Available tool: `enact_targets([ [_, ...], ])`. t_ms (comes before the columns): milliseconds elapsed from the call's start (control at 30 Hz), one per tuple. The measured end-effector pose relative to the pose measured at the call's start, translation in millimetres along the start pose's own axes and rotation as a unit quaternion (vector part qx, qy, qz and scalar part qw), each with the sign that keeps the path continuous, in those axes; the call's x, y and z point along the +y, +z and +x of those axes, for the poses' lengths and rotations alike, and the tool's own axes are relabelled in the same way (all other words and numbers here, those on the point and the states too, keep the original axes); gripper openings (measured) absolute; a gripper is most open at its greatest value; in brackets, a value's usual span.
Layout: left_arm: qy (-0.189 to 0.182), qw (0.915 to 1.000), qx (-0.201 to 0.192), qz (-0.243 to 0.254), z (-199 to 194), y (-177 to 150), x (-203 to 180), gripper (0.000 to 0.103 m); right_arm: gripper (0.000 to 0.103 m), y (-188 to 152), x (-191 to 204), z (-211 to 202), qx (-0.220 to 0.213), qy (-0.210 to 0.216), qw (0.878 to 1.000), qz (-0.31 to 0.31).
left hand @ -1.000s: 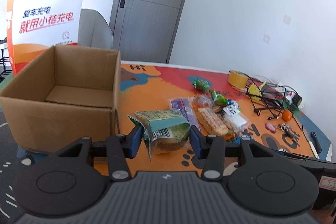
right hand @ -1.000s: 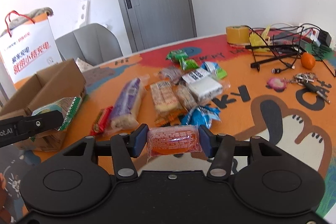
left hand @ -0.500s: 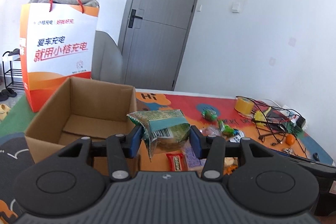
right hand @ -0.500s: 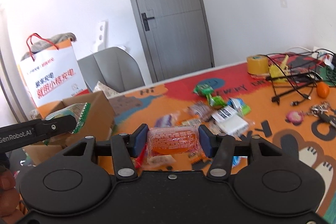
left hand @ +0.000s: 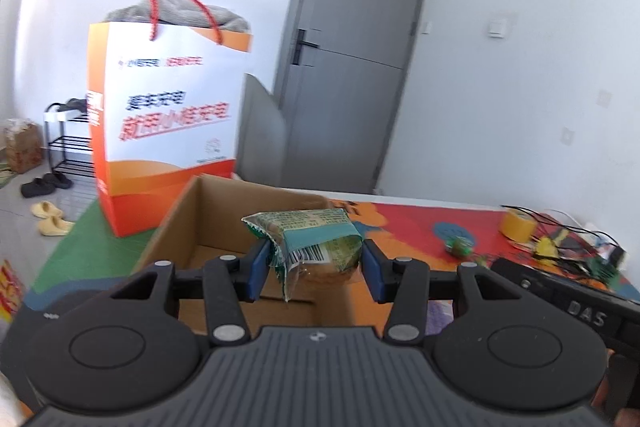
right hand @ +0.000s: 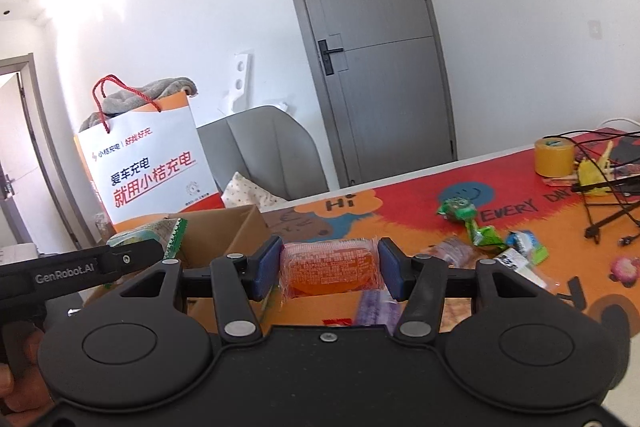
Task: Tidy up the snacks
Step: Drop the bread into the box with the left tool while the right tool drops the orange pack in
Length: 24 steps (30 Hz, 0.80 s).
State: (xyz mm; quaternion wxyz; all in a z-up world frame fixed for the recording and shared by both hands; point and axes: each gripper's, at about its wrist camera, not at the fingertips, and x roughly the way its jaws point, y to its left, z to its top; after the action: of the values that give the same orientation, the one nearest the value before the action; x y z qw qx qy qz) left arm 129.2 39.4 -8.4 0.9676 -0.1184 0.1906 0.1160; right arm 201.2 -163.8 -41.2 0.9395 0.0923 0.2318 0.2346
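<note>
Hovering over the open cardboard box (left hand: 224,223), the left gripper (left hand: 314,263) clamps a crinkled green packet (left hand: 316,239) with a barcode, seemingly so it can drop straight inside. Just beside the box, the right gripper (right hand: 330,267) pinches a clear-wrapped orange snack (right hand: 330,267), likely next in line. At least 4 more packets (right hand: 486,237) lie on the table mat (right hand: 420,203).

Left gripper (left hand: 314,269) grips a green snack packet (left hand: 316,247) between both blue pads, held above the open cardboard box (left hand: 208,223). An orange-and-white paper bag (left hand: 164,123) stands behind the box. Yellow tape roll (left hand: 518,227) and tangled cables (left hand: 568,247) lie on the table (left hand: 408,223) at right.
</note>
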Motion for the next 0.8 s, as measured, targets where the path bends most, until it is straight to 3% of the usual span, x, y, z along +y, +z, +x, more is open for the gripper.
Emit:
enact_targets([
  [467, 0.072, 0.9960, 0.030, -0.043, 34.8, 5.8, 41.4, 0.050, 0.053, 5.7, 36.4, 43.2, 0.027, 0.048, 0.998, -0.009],
  [700, 0.076, 0.9959, 0.016, -0.047, 18.1, 13.7, 53.6, 0.075, 0.053, 8.7, 61.7, 56.8, 0.034, 0.075, 0.996, -0.021],
  [800, 0.090, 0.9937, 0.014, -0.065, 11.9, 15.2, 63.6, 0.079, 0.053, 9.0, 70.3, 62.1, 0.041, 0.084, 0.995, -0.021],
])
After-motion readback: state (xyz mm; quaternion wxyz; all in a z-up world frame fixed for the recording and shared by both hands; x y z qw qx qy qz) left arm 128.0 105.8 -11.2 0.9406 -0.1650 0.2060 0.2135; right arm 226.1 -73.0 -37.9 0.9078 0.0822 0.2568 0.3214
